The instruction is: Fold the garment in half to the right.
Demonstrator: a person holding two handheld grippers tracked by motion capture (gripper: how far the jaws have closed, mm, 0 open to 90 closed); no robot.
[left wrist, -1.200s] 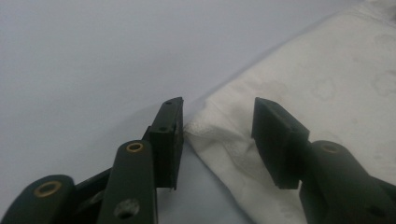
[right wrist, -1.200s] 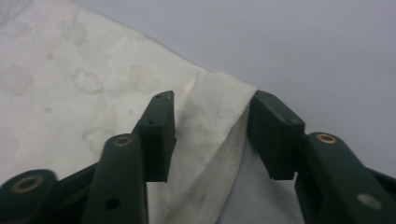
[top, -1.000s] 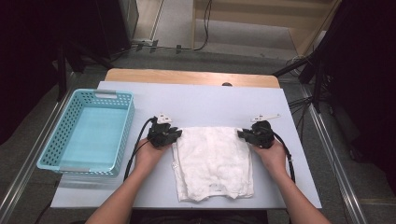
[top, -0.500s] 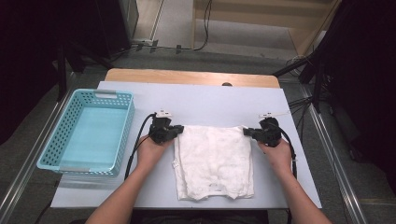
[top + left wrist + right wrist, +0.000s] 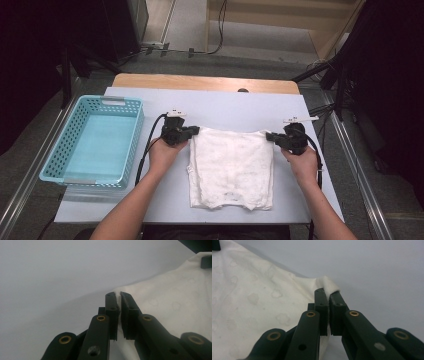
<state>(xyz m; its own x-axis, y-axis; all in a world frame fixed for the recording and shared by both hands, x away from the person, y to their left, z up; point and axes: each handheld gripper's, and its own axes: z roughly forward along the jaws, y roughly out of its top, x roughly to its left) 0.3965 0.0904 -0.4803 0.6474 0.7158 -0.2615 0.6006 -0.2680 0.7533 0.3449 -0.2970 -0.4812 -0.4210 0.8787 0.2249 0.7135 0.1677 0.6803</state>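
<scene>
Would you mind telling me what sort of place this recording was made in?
Probably a lab or workshop set up for recording: a plain white-topped table on a grey floor, loose black cables on the floor behind it, and dark stands around it. A white cloth and light blue plastic basket sit on it.

The white cloth garment looks soft and matt, its weave faintly embossed with small flower-like shapes that show in the gripper views. The pale grey counter has a smooth, matt top, with a strip of light brown wood along its far edge. The light blue basket is perforated plastic with a slight sheen. The left gripper's fingers and the right gripper's fingers are black matt plastic, set with small brass-coloured metal rivets.
</scene>
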